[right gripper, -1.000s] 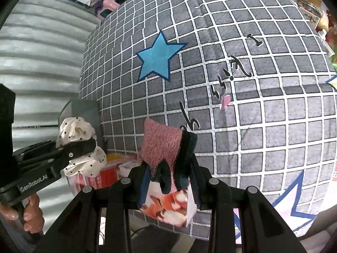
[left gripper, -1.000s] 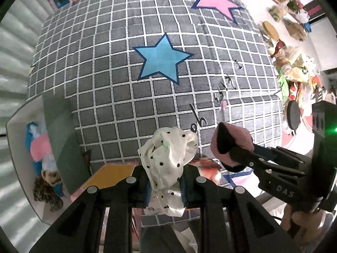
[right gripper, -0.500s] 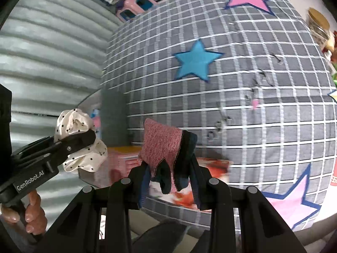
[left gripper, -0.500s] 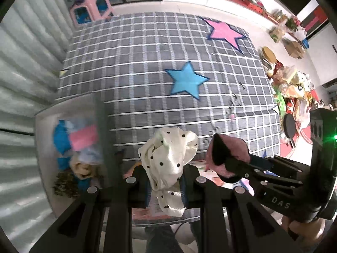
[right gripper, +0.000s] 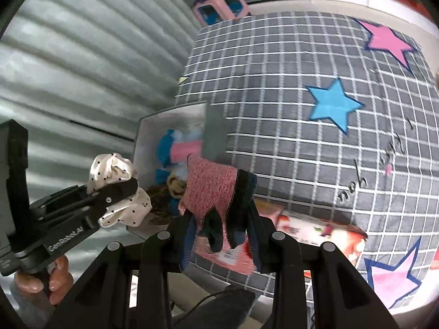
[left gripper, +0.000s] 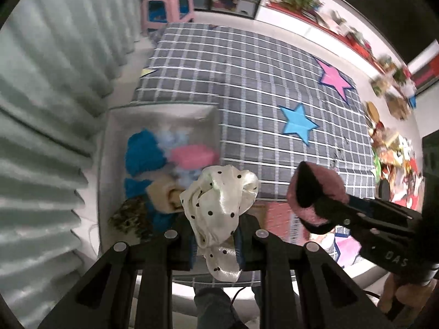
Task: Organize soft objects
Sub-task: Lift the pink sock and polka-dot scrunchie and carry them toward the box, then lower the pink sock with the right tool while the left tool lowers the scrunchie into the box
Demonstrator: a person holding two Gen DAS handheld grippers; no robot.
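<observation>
Grey checked bedspread with stars (left gripper: 260, 87), pale corrugated wall alongside, grey bin (left gripper: 162, 112) at the bed's edge already part-filled with soft items. Left tool (left gripper: 216, 235) clenched on a cream polka-dot scrunchie (left gripper: 219, 192), bunched, long axis roughly upright, loose tail hanging toward the camera, carried above the bin's near corner. Right tool (right gripper: 222, 230) gripping a pink-and-navy sock (right gripper: 211, 189), long axis upright, cuff up, dark end dangling between the fingers, just beside the bin. Likely risks: release short of the rim, landing on the bedspread; slippery satin sliding out early; dangling ends snagging on the fingers.
</observation>
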